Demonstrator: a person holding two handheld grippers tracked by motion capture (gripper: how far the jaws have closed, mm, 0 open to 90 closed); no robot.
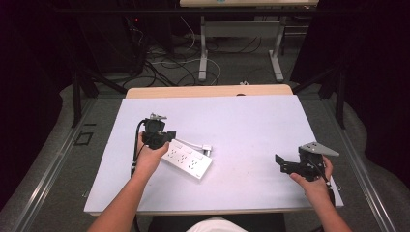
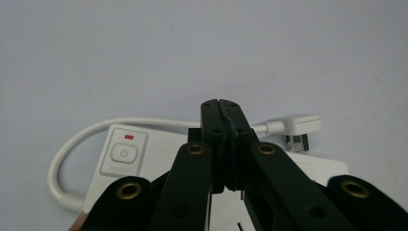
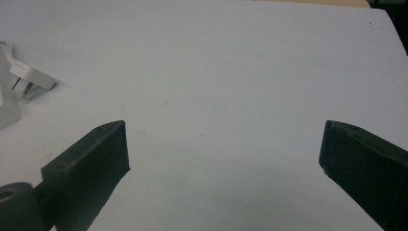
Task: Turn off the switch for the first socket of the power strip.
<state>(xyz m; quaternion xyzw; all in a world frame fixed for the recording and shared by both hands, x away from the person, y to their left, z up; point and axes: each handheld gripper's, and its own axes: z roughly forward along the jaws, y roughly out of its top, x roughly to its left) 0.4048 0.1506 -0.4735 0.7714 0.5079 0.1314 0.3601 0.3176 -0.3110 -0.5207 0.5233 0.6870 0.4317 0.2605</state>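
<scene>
High view looks down on a table (image 1: 251, 121) covered by a pale sheet, with a white power strip (image 1: 187, 162) lying left of centre, set at a slant. Its white cable (image 1: 191, 142) runs along the far side of the strip and ends in a white plug (image 1: 207, 149) resting on the sheet just beyond the strip's far edge. The left gripper (image 1: 157, 135) sits over the near-left end of the strip, held in the person's left hand (image 1: 147, 159).

Left gripper view shows this gripper's two black jaws pressed together with nothing between them, their tips hanging above the strip's top face. To the left of the jaws is the strip's power button (image 2: 124, 153) with a small red light (image 2: 129, 136) above it. The cable (image 2: 72, 144) loops out from that end and runs behind the jaws to the plug (image 2: 300, 126), whose prongs face the strip.

Well apart, near the right edge of the table, the right gripper (image 1: 285, 164) rests in the person's right hand (image 1: 314, 183). Right gripper view shows its jaws spread wide over bare sheet, holding nothing, with the plug (image 3: 31, 79) far off at the left edge
</scene>
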